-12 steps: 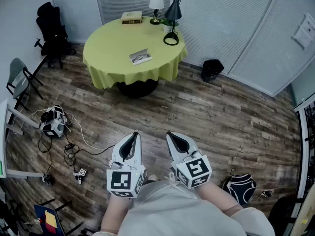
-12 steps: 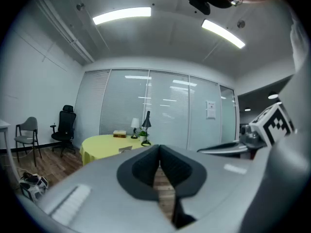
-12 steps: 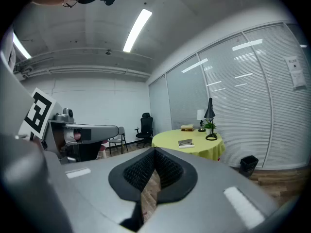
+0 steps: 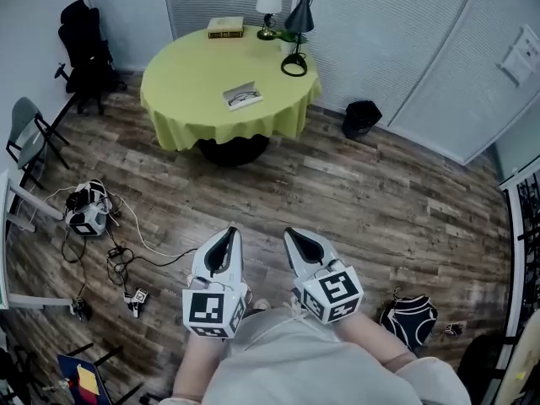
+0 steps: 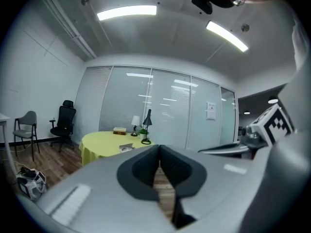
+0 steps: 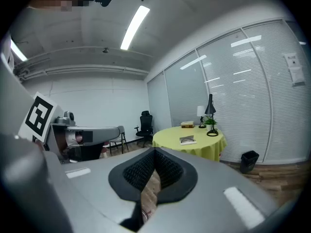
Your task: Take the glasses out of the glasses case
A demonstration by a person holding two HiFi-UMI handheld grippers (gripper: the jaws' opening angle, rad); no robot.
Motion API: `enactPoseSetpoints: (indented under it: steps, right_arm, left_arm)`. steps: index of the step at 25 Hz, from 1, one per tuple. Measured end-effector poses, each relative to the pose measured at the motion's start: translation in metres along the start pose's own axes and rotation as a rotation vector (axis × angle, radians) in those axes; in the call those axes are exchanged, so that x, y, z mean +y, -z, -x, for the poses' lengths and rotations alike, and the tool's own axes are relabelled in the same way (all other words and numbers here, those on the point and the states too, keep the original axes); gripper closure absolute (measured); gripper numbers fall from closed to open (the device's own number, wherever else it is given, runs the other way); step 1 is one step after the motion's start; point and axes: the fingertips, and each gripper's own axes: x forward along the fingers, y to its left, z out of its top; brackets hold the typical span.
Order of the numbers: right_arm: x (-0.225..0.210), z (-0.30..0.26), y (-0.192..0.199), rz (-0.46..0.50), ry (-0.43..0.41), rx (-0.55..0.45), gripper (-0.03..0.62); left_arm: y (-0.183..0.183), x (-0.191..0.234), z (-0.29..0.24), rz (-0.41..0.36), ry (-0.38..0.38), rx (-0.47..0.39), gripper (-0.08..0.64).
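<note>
The glasses case [image 4: 242, 96] lies open and pale on the round yellow table [image 4: 190, 83] across the room, far from both grippers. It shows small in the left gripper view as the case [image 5: 126, 147] and in the right gripper view as the case [image 6: 187, 140]. Whether glasses lie in it is too small to tell. My left gripper [image 4: 227, 234] and right gripper [image 4: 293, 234] are held side by side close to the body, above the wood floor. The jaws of both the left gripper [image 5: 159, 152] and the right gripper [image 6: 154, 154] are shut on nothing.
On the table's far side stand a book [image 4: 225, 28], a white lamp [image 4: 268, 4] and a black desk lamp [image 4: 297, 32]. A black bin [image 4: 360, 118] sits right of the table, an office chair [image 4: 80, 45] to its left. Cables and a helmet-like device [image 4: 87, 212] lie on the floor at left, and a dark bag [image 4: 412, 321] at right.
</note>
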Motion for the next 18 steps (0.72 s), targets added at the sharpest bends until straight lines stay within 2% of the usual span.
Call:
enactPoseSetpoints:
  steps: [8,14,18]
  right_arm:
    - [-0.003,-0.014,0.000,0.026,0.016,0.036,0.592]
    - [-0.025,-0.044,0.005,0.037,-0.027,0.064,0.592]
    - [-0.055,-0.079,0.003,0.029,-0.059,0.075,0.592]
  left_arm:
    - [0.011,0.010,-0.010,0.043,-0.001,0.025,0.554]
    - [0.027,0.024,-0.037,0.072,-0.048,0.050,0.554]
    - [0.030,0.035,-0.074,0.079,-0.104,0.070,0.554]
